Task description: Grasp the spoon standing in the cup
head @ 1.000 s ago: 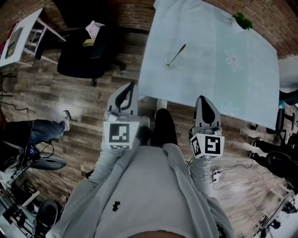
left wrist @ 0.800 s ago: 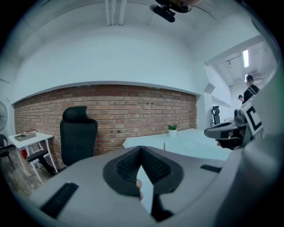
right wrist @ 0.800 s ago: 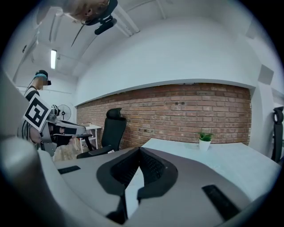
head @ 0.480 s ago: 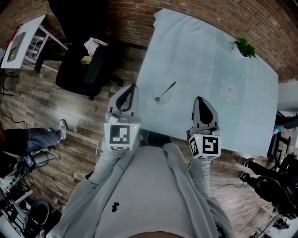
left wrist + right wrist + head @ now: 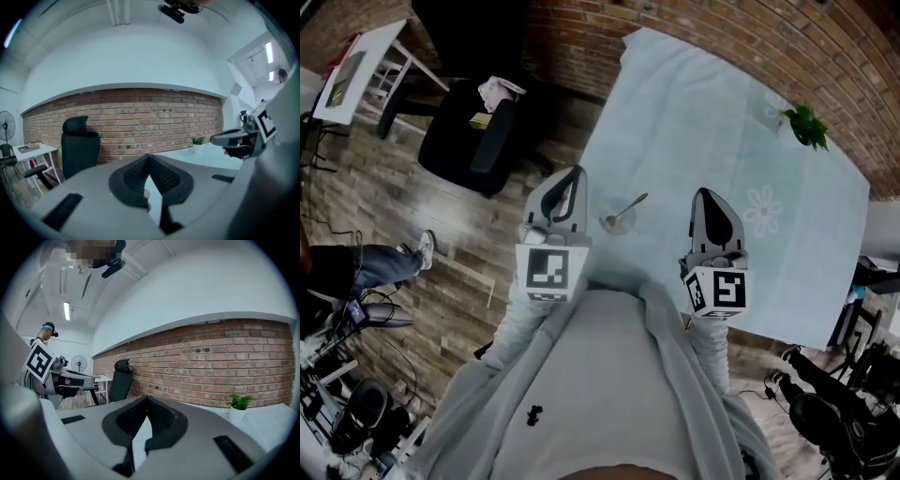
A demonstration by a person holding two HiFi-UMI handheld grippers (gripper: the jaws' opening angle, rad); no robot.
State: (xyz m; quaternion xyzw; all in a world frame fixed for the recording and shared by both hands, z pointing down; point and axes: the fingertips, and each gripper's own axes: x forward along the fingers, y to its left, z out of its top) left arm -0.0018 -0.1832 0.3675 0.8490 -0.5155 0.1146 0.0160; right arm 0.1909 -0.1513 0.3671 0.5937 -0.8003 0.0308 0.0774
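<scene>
A metal spoon (image 5: 630,207) leans in a clear cup (image 5: 615,223) near the front left edge of the pale cloth-covered table (image 5: 703,122). In the head view the cup sits between my two grippers, just beyond their tips. My left gripper (image 5: 571,175) is left of the cup, its jaws shut with nothing in them (image 5: 149,157). My right gripper (image 5: 709,196) is over the table's front edge, to the right of the cup, also shut and empty (image 5: 146,399). Neither gripper view shows the cup or spoon.
A small plant in a white pot (image 5: 806,125) stands at the table's far right, before a brick wall. A black office chair (image 5: 473,141) and a white side table (image 5: 356,70) are to the left. A seated person's leg (image 5: 366,267) shows at far left.
I have moved forward toward the table. The cup and spoon have drawn nearer in the head view and now sit between the gripper tips. Both grippers stay shut.
</scene>
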